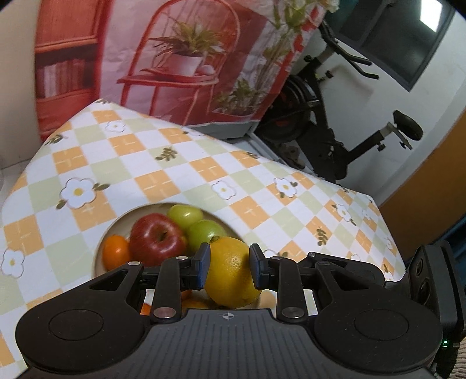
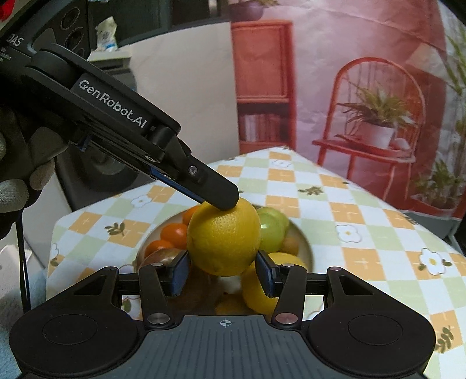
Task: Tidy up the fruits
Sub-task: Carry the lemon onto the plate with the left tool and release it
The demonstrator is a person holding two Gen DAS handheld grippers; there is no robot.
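Above the round fruit plate (image 1: 122,224), my left tongs (image 1: 228,266) clamp a round yellow lemon (image 1: 230,271).
At six o'clock beneath it, my right tongs (image 2: 222,272) stand part-open, empty.

Soft, even indoor light, bright window (image 1: 428,20) at upper right of the left wrist view, glossy highlights on the red apple (image 1: 157,237), strong fisheye bending around the checked tablecloth (image 1: 174,175), dark vignetted corners, slightly soft backdrop.
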